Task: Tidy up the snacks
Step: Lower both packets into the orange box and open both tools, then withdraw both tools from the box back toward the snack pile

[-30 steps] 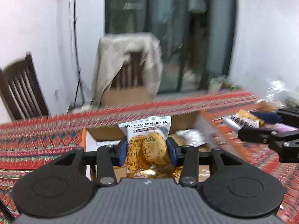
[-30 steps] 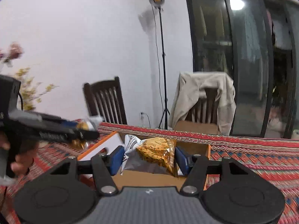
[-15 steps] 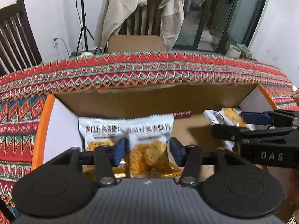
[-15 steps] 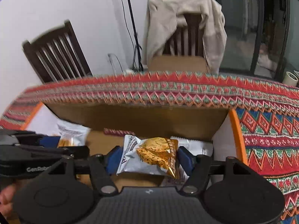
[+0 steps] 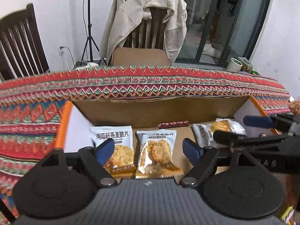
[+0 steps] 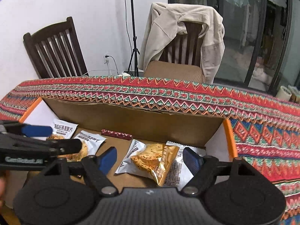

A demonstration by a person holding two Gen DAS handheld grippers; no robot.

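Two sets of tongs, left tongs (image 5: 149,151) and right tongs (image 6: 150,158), hang over the shallow orange-rimmed cardboard box (image 5: 159,108) on the zigzag-patterned red desk (image 5: 131,82), jaws opening. Each straddles, untouched, a white-and-gold cracker packet (image 5: 156,153) (image 6: 150,161) lying flat inside, the left one lengthwise. Beyond stand chairs.

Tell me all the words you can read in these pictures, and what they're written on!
"GenRobot.AI", blurry, on the side of the left claw.
"南瓜籽燕麦脆片" on the left cookie packet.
Same packet in the right view: similar characters, less sharp.
Middle cookie packet: print too blurred.
Right claw: letters too dark to read.
Back-label packet: too small.
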